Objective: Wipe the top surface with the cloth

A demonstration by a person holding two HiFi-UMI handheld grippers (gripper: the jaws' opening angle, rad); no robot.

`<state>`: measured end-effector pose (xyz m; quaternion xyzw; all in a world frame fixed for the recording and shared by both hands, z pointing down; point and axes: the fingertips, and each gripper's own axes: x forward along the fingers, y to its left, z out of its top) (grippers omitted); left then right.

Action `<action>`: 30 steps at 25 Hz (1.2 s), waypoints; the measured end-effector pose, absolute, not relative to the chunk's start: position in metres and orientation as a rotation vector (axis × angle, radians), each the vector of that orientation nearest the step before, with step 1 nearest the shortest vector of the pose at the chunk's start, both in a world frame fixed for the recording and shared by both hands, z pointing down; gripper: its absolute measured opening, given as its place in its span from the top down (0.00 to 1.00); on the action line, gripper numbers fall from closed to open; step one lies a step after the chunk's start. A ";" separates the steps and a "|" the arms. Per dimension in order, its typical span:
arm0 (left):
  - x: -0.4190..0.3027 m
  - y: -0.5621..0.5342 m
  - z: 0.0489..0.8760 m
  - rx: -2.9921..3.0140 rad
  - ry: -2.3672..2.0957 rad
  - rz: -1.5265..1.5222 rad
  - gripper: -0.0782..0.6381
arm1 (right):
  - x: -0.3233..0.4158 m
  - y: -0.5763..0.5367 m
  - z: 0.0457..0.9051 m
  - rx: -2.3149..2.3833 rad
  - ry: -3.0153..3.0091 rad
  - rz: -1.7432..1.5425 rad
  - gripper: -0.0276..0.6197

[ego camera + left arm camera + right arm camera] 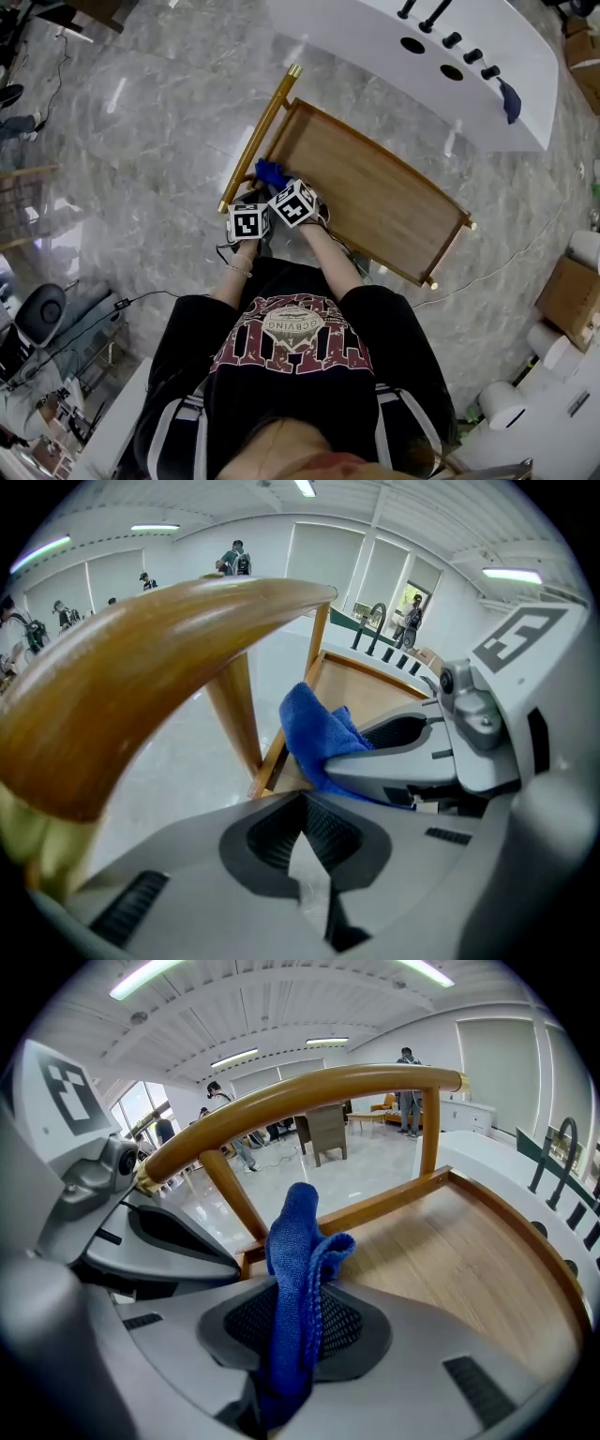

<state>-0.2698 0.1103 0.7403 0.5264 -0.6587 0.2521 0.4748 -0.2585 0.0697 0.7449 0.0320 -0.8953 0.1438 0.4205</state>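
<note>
Blue cloth (292, 1241) is pinched upright in the closed jaws of the right gripper (291, 1321), low in the frame's centre, above the wooden tray (469, 1260) near its handle (309, 1091). The left gripper (305, 846) is closed, empty.

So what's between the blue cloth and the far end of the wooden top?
Nothing: from the blue cloth to the far rail, the wooden top is bare, clearest in the head view; the right gripper view agrees.
</note>
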 end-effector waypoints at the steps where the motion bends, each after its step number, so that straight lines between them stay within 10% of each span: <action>1: -0.269 0.110 0.740 1.290 -1.612 0.617 0.82 | -0.257 0.070 0.745 0.078 -2.242 0.365 0.81; 30: -0.221 0.099 0.741 1.398 -1.501 0.730 0.82 | -0.198 0.067 0.745 0.199 -2.244 0.409 0.81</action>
